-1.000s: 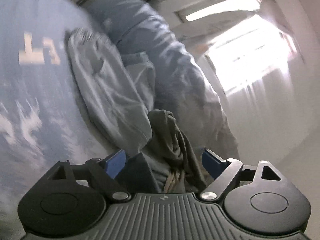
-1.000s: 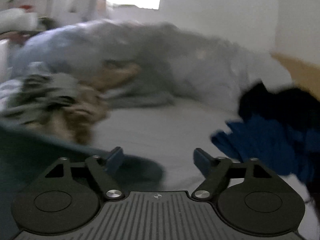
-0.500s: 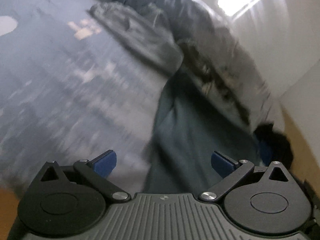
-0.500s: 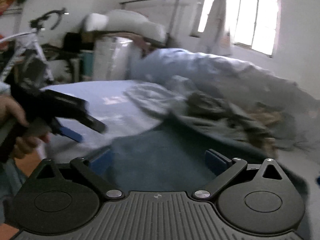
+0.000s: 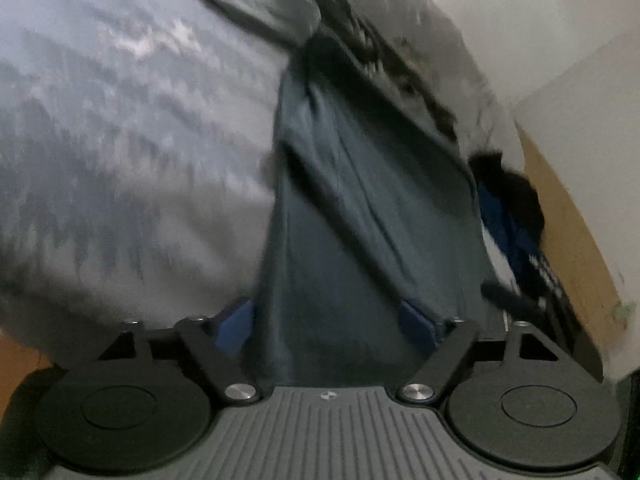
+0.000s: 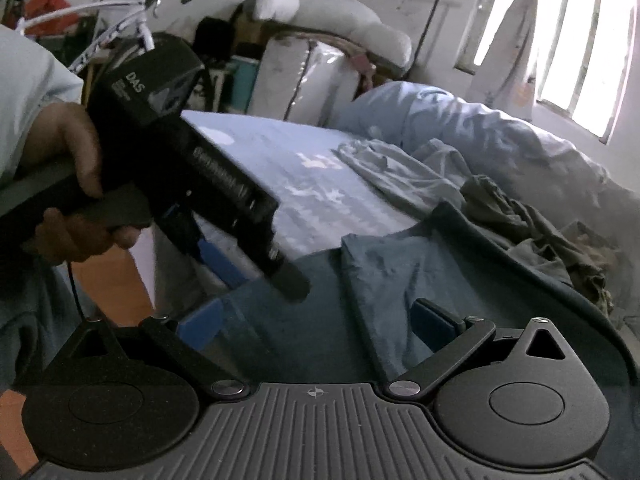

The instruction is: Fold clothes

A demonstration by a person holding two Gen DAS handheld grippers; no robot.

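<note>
Garment: dark teal T-shirt (image 6: 400, 280) spread at the bed (image 6: 288, 168) edge.
Left hand-held gripper (image 5: 326, 318): closing; hem between pads, not yet pinched.
Right hand-held gripper (image 6: 316, 326): wide open, empty.
Advice: you should seize both hem corners evenly.

A white bicycle (image 6: 120, 28) leans at the back wall, beside stacked white pillows (image 6: 332, 20); a bright window (image 6: 580, 52) lights the room.

Dark teal garment (image 6: 400, 272); pale blue bedsheet (image 6: 288, 160) with white print; light blue duvet (image 6: 460, 120); olive-grey clothes (image 6: 532, 220); blue-and-black clothes (image 5: 516, 216); blue pads (image 6: 434, 322).
</note>
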